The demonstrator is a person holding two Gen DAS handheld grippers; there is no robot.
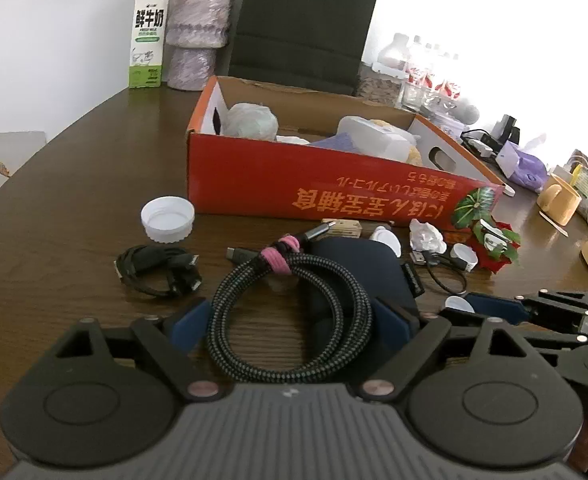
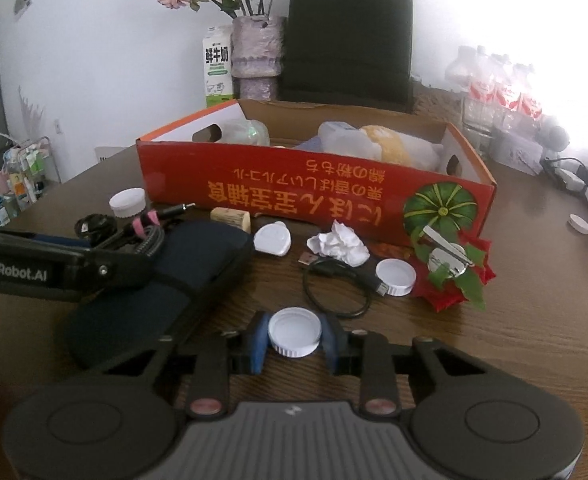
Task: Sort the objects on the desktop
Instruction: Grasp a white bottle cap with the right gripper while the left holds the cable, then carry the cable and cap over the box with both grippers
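Right gripper [image 2: 294, 340] pinches white bottle cap [image 2: 294, 337]; left gripper [image 1: 290, 322] wide, braided cable coil [image 1: 290, 312] between its fingers, unpinched.

box contents [image 2: 374, 140]: I'm only seeing tops, the red wall is hiding the rest
bottles [image 1: 426, 68]: glare is washing them out
pouch [image 1: 358, 272]: my braided cable [image 1: 290, 312] is covering half

We've got the coiled cable [image 1: 290, 312] on the pouch [image 1: 358, 272], box [image 1: 294, 184] behind, milk carton [image 1: 149, 36] further back left.
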